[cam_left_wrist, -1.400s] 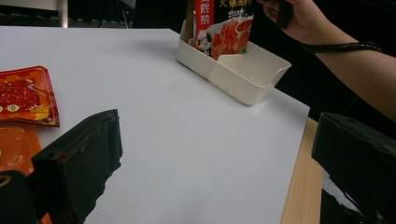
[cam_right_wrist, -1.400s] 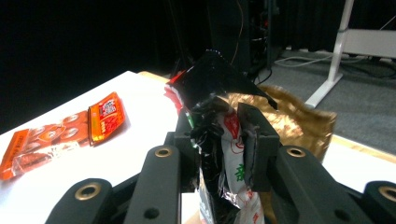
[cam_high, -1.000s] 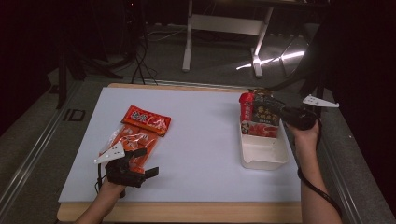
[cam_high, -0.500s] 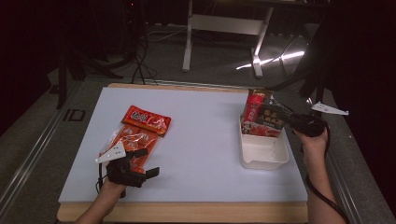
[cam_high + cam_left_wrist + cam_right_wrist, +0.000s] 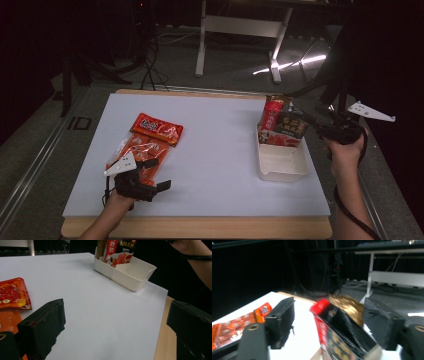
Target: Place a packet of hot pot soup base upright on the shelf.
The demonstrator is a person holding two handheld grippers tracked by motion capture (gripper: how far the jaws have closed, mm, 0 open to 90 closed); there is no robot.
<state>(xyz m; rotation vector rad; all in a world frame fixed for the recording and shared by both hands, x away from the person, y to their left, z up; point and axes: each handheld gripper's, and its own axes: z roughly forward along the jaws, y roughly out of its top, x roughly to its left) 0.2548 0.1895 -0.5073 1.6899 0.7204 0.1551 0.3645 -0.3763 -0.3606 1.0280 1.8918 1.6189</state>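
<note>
Right gripper point(image 5: 307, 120) stands with its jaws wide, just opened, around the black-and-red packet point(image 5: 287, 127) without pressing it. This packet stands upright in the white box point(image 5: 282, 162). Left gripper point(image 5: 152, 172) rests open and empty beside the orange packets point(image 5: 145, 145).

It looks like a darkened lab or studio, though the gloom hides much: a white-topped table point(image 5: 220, 150) on grey carpet, loose cables point(image 5: 150, 65), and a white metal desk frame point(image 5: 235, 30) behind.

Snack packet point(image 5: 342, 337) blurred, cut off at bottom edge.
</note>
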